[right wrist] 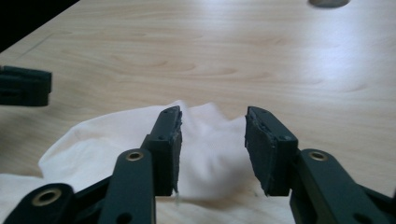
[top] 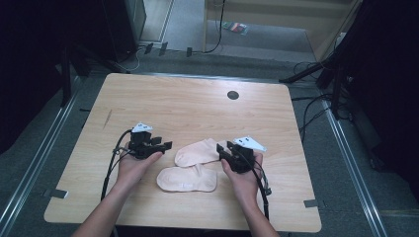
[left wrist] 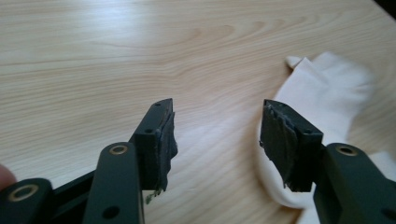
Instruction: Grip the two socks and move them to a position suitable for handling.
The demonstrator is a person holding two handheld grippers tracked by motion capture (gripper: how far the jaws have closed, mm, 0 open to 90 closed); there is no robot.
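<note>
A: The left hand-held gripper (top: pixel 165 145) — what's it doing?

B: Released. In the left gripper view its jaws stand apart over bare wood, nothing between the pads. The upper sock (left wrist: pixel 322 98) lies just beside its right jaw, partly behind it, not pinched.

A: And the right hand-held gripper (top: pixel 223 149)?

B: Also released. In the right gripper view the jaws are spread with the upper sock's (right wrist: pixel 205 135) rumpled cloth lying between and beyond them, but the pads do not press on it.

A: Where are the socks, taking the upper sock as the mark?

B: From the high view, the upper sock (top: pixel 197 152) lies flat on the counter (top: pixel 188 98), between the two grippers. Its right end reaches the right hand-held gripper; the left one sits just off its left end. The lower sock (top: pixel 187 179) lies nearer the person, its top edge touching or overlapping the upper sock's lower edge.

A: Anything else on the counter?

B: A dark round cable hole (top: pixel 232 95), well beyond the upper sock toward the far edge. Both socks are pale peach.
</note>
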